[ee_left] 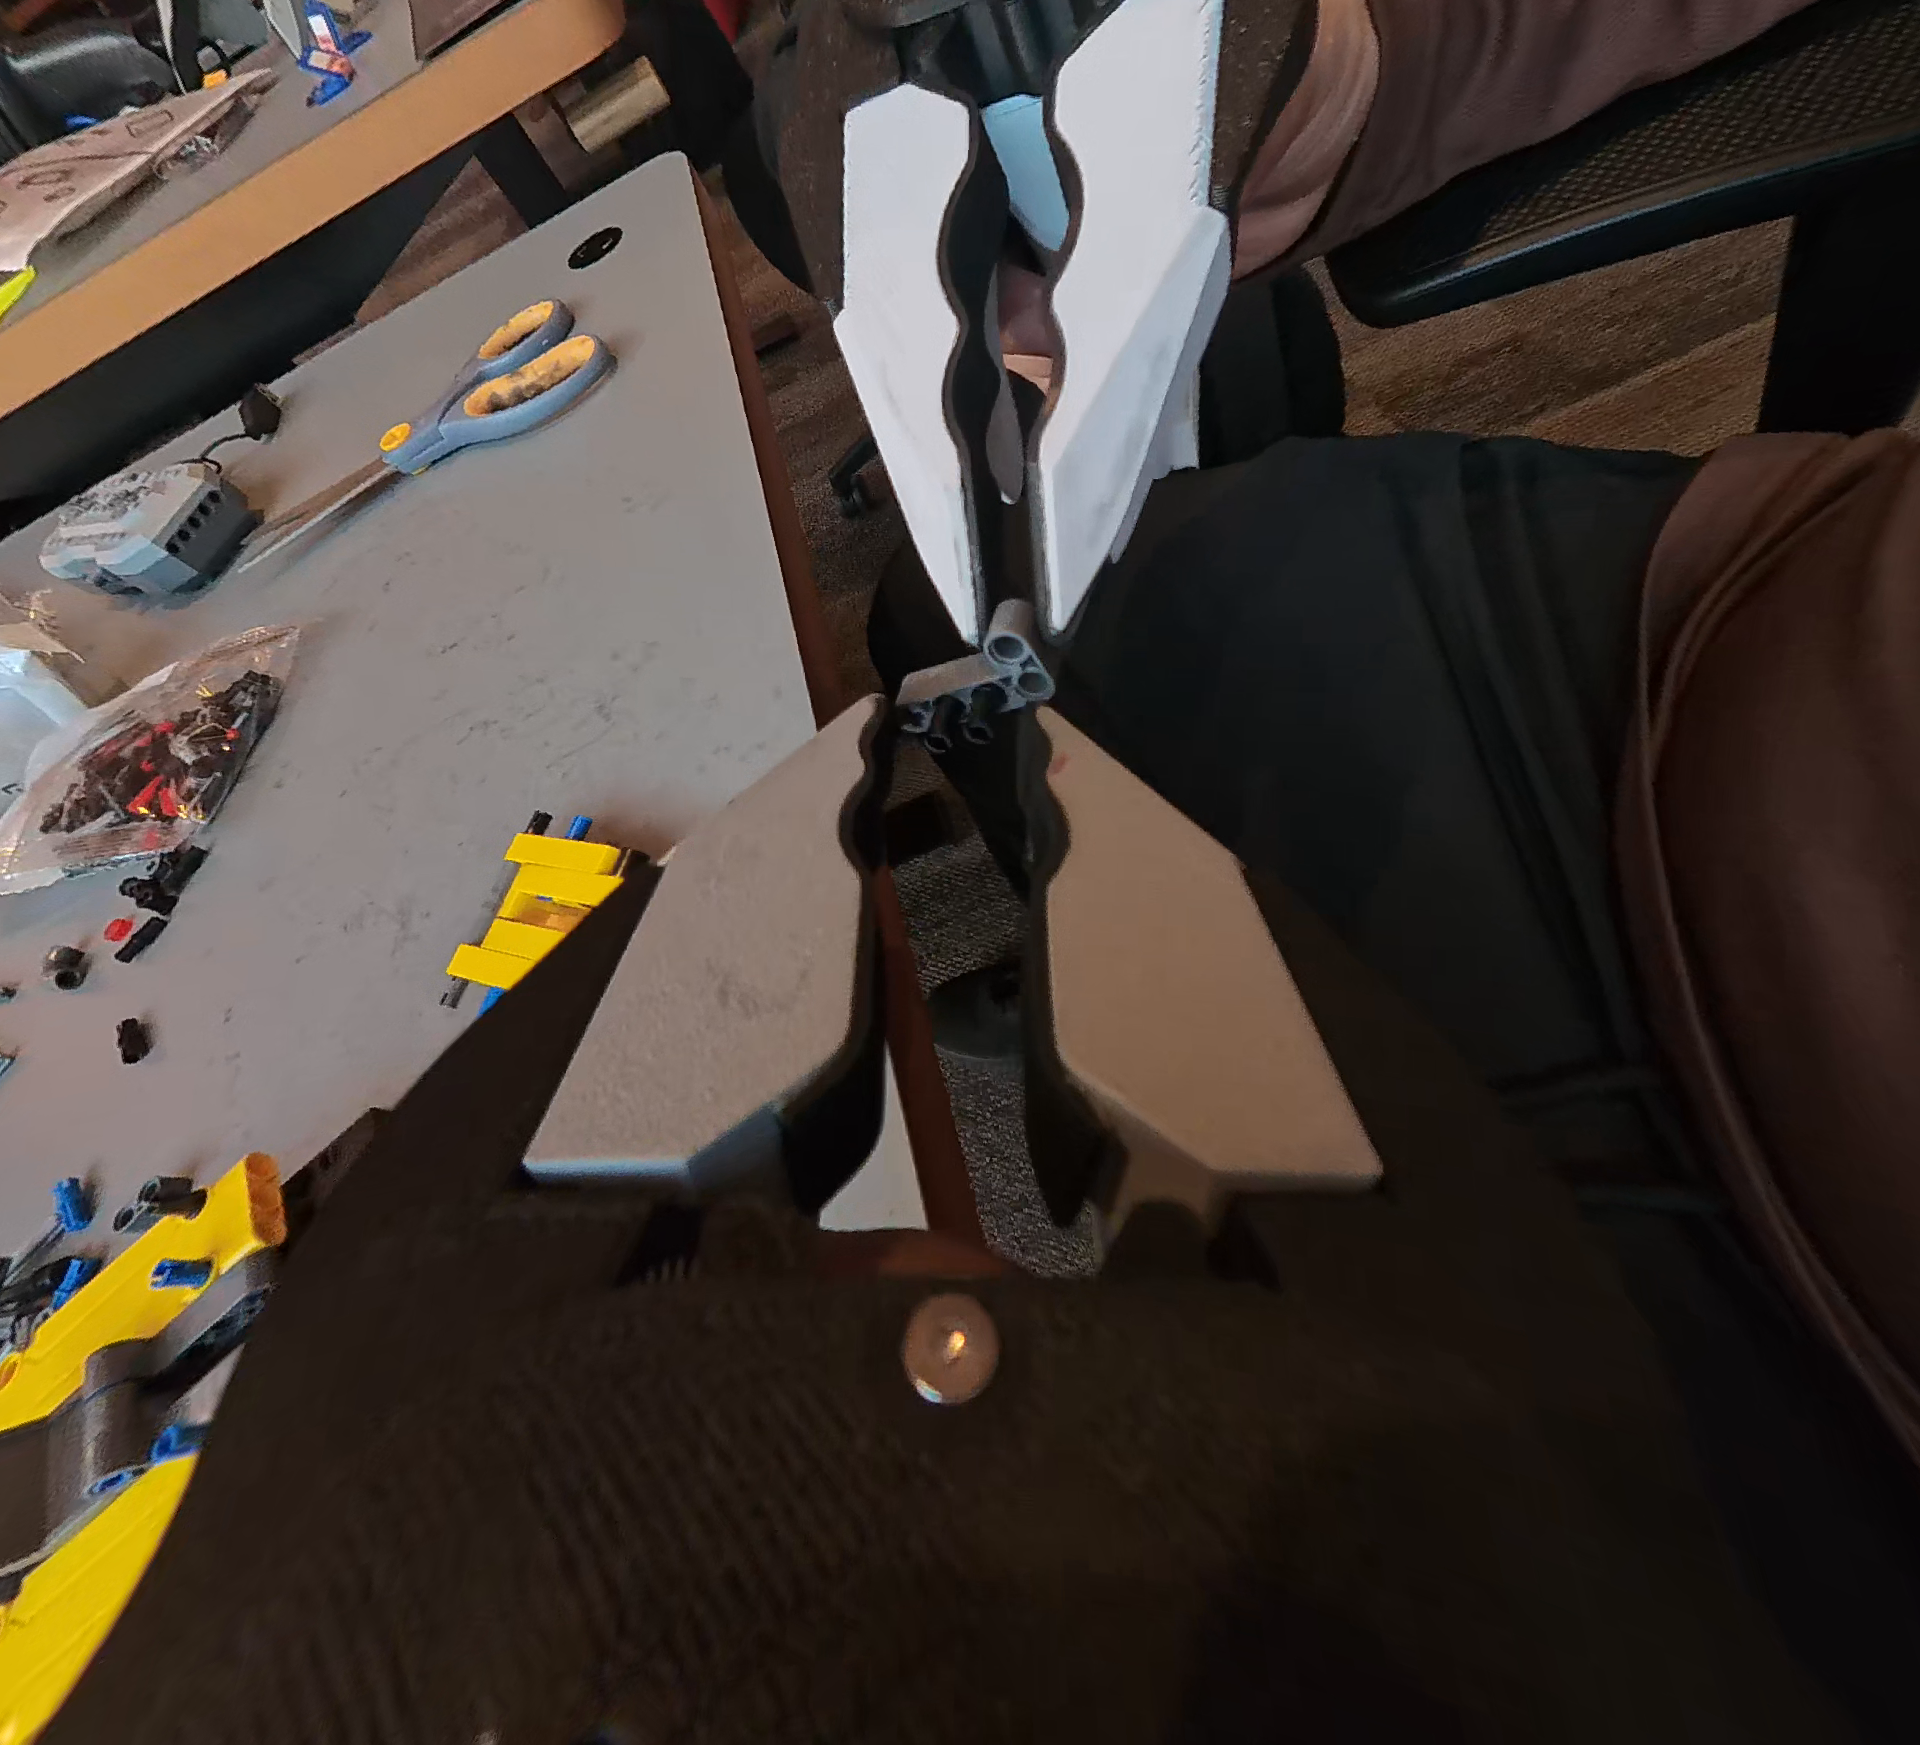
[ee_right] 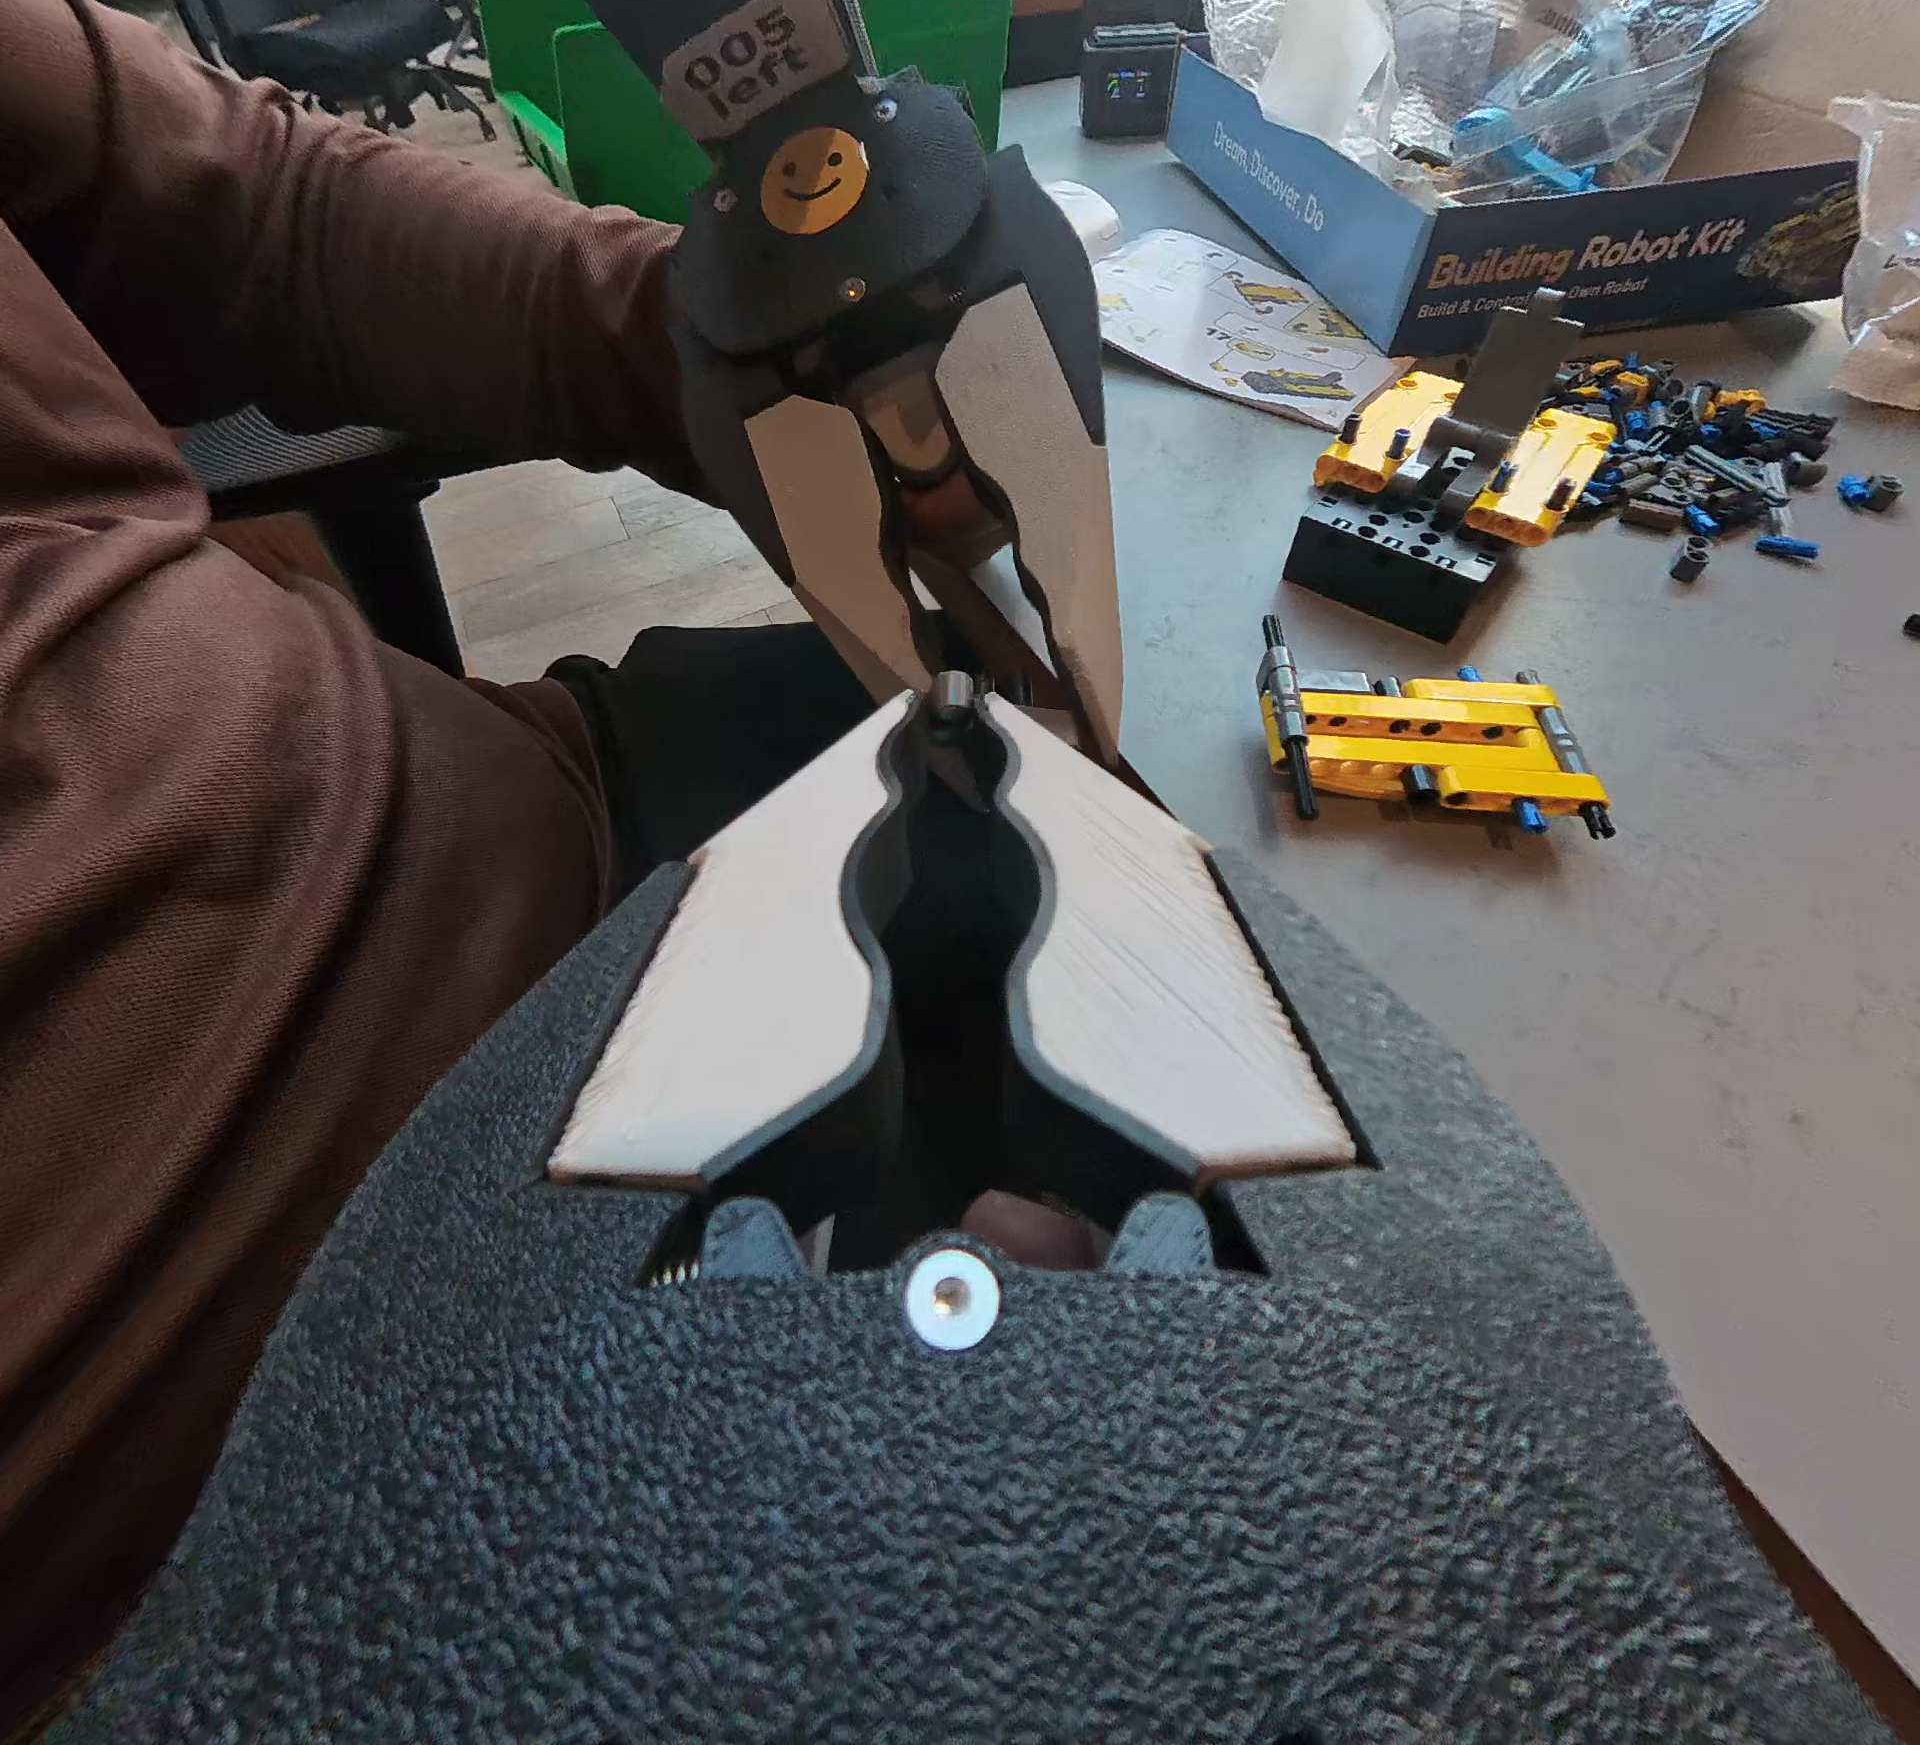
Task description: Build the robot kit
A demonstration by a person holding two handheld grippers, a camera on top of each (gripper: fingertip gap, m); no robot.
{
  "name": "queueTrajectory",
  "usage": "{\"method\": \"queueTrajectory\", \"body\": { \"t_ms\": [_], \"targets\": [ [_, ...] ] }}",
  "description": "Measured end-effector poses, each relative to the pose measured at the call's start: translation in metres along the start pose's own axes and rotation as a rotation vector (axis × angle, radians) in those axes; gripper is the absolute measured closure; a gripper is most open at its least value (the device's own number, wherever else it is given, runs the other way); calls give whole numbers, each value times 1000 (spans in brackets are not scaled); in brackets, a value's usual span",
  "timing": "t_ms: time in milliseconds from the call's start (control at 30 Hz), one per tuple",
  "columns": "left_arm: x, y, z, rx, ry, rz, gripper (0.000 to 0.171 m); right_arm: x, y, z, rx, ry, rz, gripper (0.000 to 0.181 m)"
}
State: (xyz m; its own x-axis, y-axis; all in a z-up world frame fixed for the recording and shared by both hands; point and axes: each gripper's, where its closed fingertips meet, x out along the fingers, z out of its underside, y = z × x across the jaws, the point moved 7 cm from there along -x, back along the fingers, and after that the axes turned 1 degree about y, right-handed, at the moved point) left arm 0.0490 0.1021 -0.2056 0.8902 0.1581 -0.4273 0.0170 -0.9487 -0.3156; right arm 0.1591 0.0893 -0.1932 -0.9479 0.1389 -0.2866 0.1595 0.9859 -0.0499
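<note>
Left wrist view: both claws tip to tip, pinching grey connector (ee_left: 1013,665).

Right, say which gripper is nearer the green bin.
Left. The left gripper sits between the green bin and the right gripper, which meets it tip to tip on a grey piece from the far side.

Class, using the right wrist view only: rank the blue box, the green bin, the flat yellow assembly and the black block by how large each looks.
1. blue box
2. green bin, close to the box and partly hidden by the tongs, so unsure
3. flat yellow assembly
4. black block, similar; it sits farther off, so unsure
</note>
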Motion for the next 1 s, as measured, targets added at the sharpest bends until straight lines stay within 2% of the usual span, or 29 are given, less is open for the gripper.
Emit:
{"method": "queueTrajectory", "body": {
  "t_ms": [400, 600, 733, 867, 1000],
  "targets": [
    [2, 1, 2, -4, -24, -2, 152, 2, 0, 3, -13, -15, 14, 173],
    [-1, -3, 4, -32, -31, -29, 149, 1, 2, -1, -103, -41, 100, 174],
    [-14, -21, 9, -68, -54, -88, 145, -9, 19, 1, -147, -30, 192, 174],
    [-22, -44, 19, -80, -181, -96, 139, -5, 39, 11, -121, -72, 172, 174],
    [-16, -59, 28, 10, -301, -74, 140, -4, 56, 21, -123, -104, 208, 174]
  ]
}}
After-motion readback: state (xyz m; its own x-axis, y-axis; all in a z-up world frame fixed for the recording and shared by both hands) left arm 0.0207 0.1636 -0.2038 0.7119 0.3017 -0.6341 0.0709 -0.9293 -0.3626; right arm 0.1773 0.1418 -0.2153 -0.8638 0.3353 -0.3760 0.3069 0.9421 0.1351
